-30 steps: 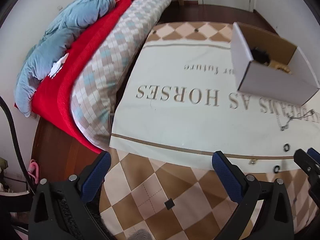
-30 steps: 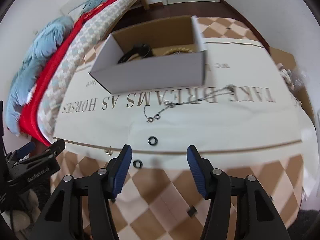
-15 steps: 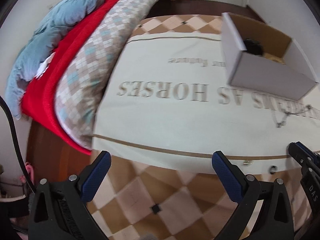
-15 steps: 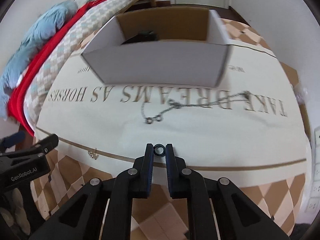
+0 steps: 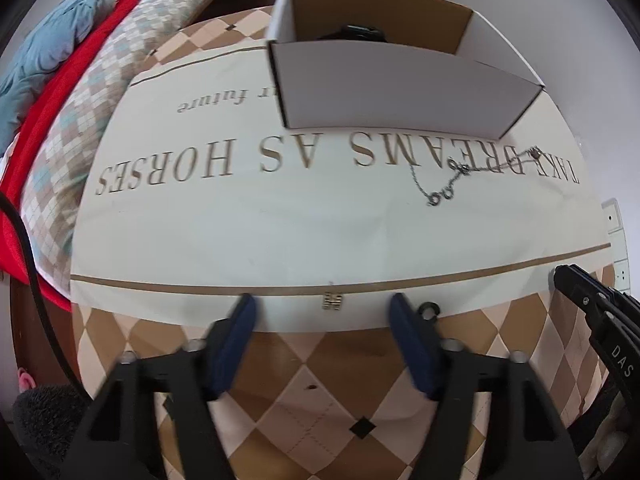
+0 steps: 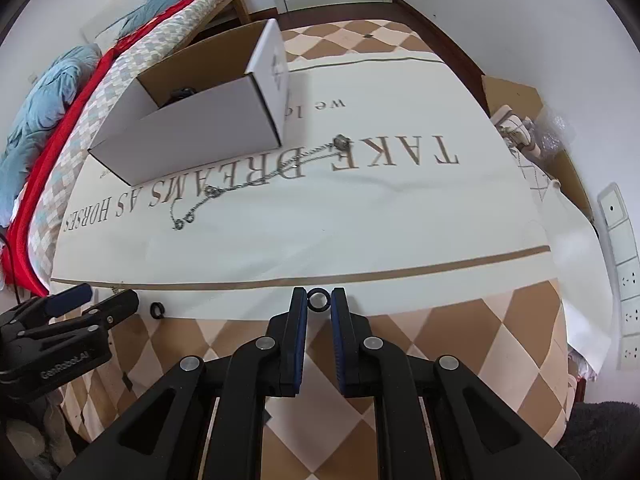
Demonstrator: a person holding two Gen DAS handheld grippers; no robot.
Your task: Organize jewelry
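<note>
My right gripper (image 6: 319,300) is shut on a small black ring (image 6: 319,300) held between its fingertips above the cloth's near edge. My left gripper (image 5: 322,310) is open just above the cloth, with a small gold earring (image 5: 333,301) between its fingers and a second black ring (image 5: 429,310) by its right finger. That ring also shows in the right wrist view (image 6: 157,311). A silver chain necklace (image 6: 256,178) lies on the cream printed cloth (image 6: 360,216) in front of the white cardboard box (image 6: 192,140). The box (image 5: 400,92) holds dark jewelry.
A rolled checkered, red and blue bedding pile (image 5: 60,92) lies along the left. A flat cardboard piece with small items (image 6: 528,132) is at the right edge. Wall sockets (image 6: 624,264) are at the far right.
My right gripper closed on the black ring and lifted it, swinging right. My left gripper moved right and forward to the gold earring.
</note>
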